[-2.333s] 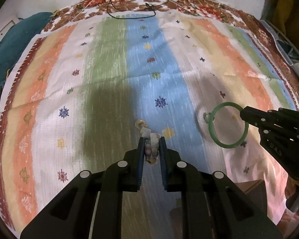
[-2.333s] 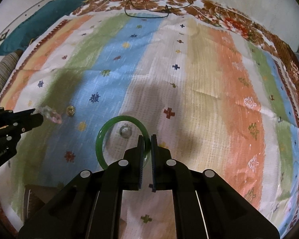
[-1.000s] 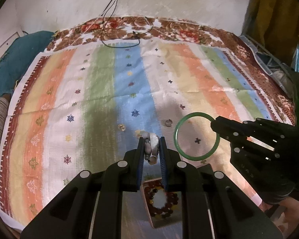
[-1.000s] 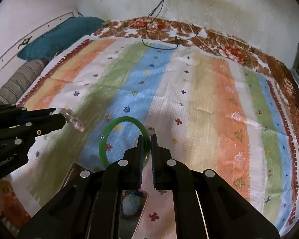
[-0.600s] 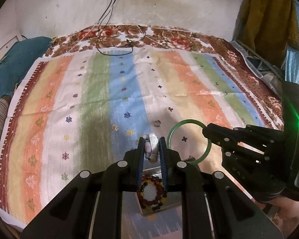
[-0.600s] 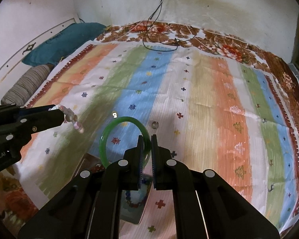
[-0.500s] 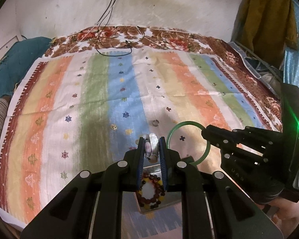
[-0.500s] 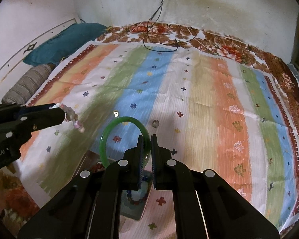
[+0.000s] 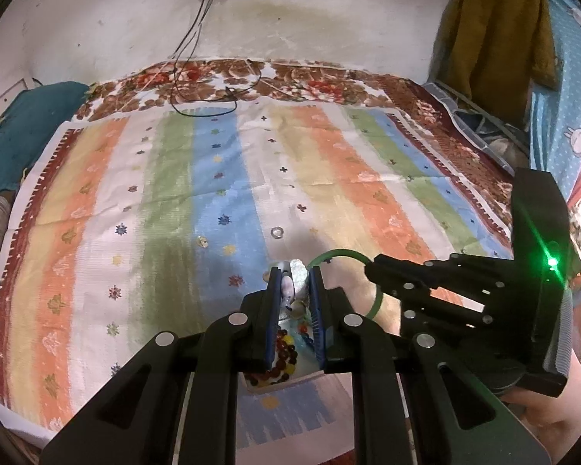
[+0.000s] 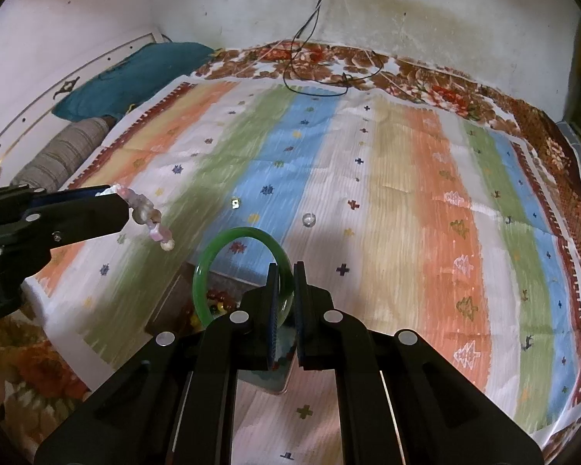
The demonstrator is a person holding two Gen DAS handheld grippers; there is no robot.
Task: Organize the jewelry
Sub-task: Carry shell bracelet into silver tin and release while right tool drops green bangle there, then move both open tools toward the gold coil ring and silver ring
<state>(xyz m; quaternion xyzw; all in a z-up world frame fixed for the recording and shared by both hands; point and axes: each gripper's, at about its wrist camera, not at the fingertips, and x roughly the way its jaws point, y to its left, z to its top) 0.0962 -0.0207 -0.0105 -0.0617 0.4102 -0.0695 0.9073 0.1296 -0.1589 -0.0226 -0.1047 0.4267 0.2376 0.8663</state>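
Right wrist view: right tool (image 10: 286,283) clamped on green bangle (image 10: 240,238), jewelry box (image 10: 220,306) directly beneath. Left tool (image 9: 293,286) pinches beaded bracelet (image 10: 149,215), box below-near (image 9: 279,348). Both about equally near.

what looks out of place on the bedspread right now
Two small pieces lie loose on the striped bedspread: a gold trinket on the blue stripe and a clear ring on the white stripe, both outside the box of beads.

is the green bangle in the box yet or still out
Out. The green bangle is pinched upright in the right gripper, above the open box, which already holds a beaded bracelet.
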